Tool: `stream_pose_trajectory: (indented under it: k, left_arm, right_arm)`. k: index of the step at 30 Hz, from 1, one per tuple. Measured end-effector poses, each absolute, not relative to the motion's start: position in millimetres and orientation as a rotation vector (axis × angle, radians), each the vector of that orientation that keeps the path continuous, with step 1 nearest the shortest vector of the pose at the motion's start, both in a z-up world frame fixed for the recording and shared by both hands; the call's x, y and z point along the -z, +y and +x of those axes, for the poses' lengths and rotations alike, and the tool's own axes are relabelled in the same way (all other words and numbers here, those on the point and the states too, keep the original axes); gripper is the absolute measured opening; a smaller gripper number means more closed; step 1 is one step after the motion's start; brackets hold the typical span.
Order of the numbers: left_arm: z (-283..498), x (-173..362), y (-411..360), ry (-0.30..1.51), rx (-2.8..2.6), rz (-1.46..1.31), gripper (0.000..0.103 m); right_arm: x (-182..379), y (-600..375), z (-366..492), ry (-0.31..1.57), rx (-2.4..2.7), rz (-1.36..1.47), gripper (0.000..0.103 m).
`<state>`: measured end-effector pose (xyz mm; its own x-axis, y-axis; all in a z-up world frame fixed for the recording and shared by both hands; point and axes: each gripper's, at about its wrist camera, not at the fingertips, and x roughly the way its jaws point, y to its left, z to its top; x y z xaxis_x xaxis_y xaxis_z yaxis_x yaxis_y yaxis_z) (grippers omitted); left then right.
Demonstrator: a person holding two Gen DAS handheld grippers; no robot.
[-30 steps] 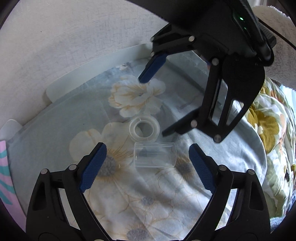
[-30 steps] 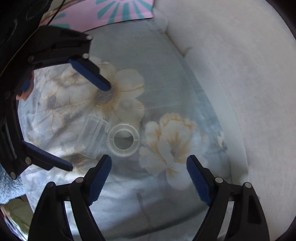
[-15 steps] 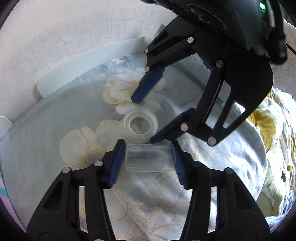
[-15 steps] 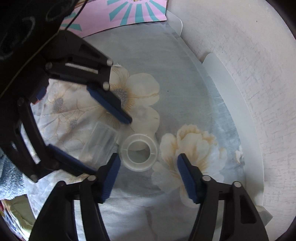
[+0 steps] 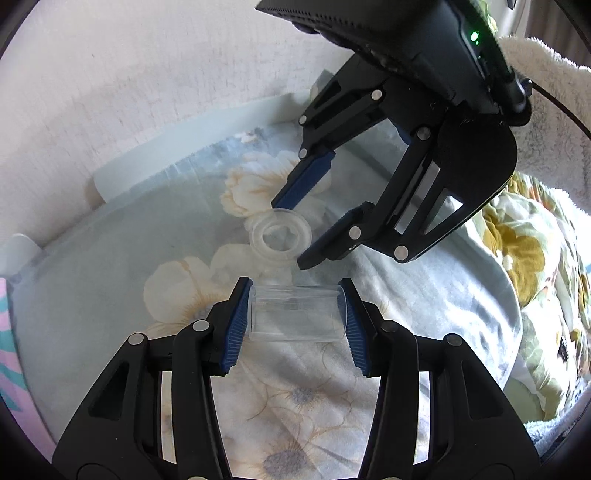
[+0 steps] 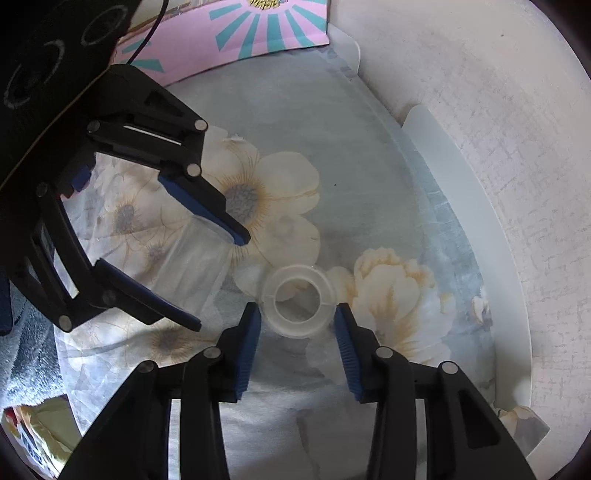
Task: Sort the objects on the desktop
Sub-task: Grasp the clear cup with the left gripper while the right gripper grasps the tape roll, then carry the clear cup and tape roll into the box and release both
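L gripper (image 5: pixel 295 317): pinching clear plastic tube (image 5: pixel 294 314) end to end, blue pads (image 5: pixel 236 332) flat on both ends; tube's long axis runs across the jaws, side to side in L wrist view.
R gripper (image 6: pixel 297 321): jaws part-closed, straddling clear tape ring (image 6: pixel 298 301); pads just beside ring's sides, contact – can't tell, tiny gap poss. on both.
ring pose: lying flat, hole up, on floral cloth (image 6: pixel 332 166); sits right between R fingertips.
tube vs ring: near, not touching; ring lies just past the tube on the wall (image 5: pixel 110 74) side, so L jaws are one obj short of it.
tube support: looks at or barely off the cloth, can't tell which.
nearer hand: R for ring, L for tube; no cross-reach needed.
key relation: ring centred in R jaws, squeeze axis across its diameter, so judged ok to close as is.
surroundings: white liner edge (image 5: pixel 177 147) along the wall, pink box (image 6: pixel 258 29) at far corner.
step guess: dual pick, R close then both lift.
risk: grippers crowd each other; ring is slick, may pop out.
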<state>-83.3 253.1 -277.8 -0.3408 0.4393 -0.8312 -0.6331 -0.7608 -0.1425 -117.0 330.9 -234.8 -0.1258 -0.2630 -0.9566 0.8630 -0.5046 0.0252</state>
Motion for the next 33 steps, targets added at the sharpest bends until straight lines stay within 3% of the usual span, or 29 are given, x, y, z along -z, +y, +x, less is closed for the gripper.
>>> stream_pose_trajectory:
  k: [18, 33]
  left_arm:
    - [-85, 168, 179, 0.242, -2.276, -1.183, 0.044]
    - [-65, 117, 45, 0.23, -2.511, -1.203, 0.044]
  right_arm:
    - [133, 296, -133, 0.822, 1.767, 1.266, 0.038]
    - [64, 170, -160, 0.896, 1.722, 1.09, 0.038]
